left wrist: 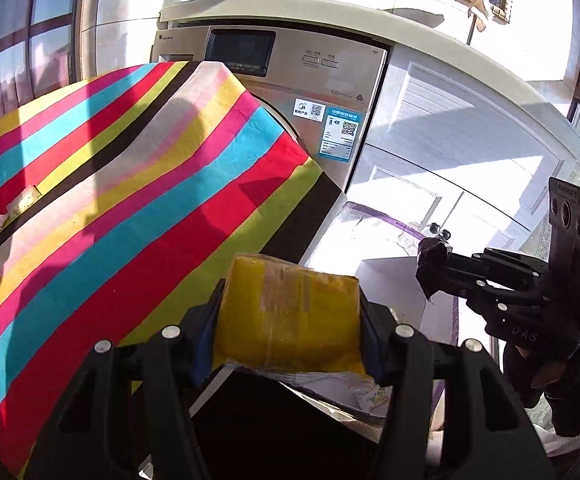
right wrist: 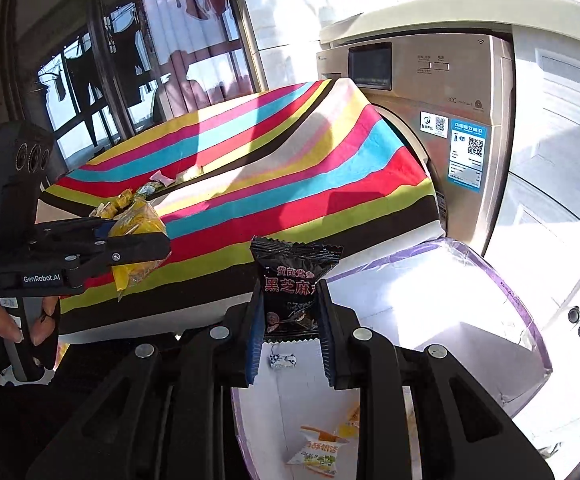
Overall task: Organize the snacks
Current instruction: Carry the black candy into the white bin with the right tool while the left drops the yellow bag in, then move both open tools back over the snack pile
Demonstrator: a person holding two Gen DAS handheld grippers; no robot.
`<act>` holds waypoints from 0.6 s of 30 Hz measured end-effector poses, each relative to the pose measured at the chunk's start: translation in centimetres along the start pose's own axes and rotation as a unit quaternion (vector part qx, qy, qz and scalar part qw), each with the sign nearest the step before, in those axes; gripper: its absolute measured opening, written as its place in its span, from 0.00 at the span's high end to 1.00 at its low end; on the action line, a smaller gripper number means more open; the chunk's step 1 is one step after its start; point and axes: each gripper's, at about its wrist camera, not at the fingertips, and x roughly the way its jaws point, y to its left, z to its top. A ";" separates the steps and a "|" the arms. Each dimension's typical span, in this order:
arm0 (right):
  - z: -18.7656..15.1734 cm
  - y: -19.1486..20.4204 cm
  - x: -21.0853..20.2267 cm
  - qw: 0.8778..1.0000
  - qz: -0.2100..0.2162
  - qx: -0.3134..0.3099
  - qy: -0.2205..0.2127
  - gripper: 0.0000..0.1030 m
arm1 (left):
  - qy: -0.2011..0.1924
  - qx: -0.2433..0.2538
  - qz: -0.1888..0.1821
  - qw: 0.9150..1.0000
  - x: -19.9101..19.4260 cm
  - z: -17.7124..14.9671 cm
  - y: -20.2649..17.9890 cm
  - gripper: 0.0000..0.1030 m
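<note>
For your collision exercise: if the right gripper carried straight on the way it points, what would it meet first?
Probably the striped cloth hanging over the table edge. The right gripper, jaws shut on the black snack packet, points at it above the white bin; depth is uncertain.

Two grippers are showing, the left gripper (left wrist: 290, 320) clamping one yellow snack packet (left wrist: 290, 316) and the right gripper (right wrist: 290, 320) clamping one black snack packet (right wrist: 290, 284). One white box (right wrist: 470, 320) is holding three loose packets (right wrist: 318, 450). A few more, too blurred to count, are lying on the striped tabletop (right wrist: 269, 184).
</note>
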 end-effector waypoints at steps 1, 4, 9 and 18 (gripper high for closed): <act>-0.5 -0.8 -0.2 1.000 -0.010 0.006 0.002 0.76 | 0.006 0.009 -0.007 1.000 0.7 0.2 -0.7 0.45; -1.7 -2.9 -0.6 0.999 -0.038 0.023 0.011 0.76 | 0.023 0.038 -0.025 0.999 2.8 0.8 -3.1 0.45; -3.2 -5.3 -0.3 0.996 -0.074 0.032 0.039 0.76 | 0.051 0.059 -0.058 0.995 6.1 1.1 -6.1 0.45; -4.0 -7.2 -0.5 0.994 -0.070 0.082 0.029 0.47 | 0.060 0.029 -0.055 0.996 7.5 0.6 -5.5 0.07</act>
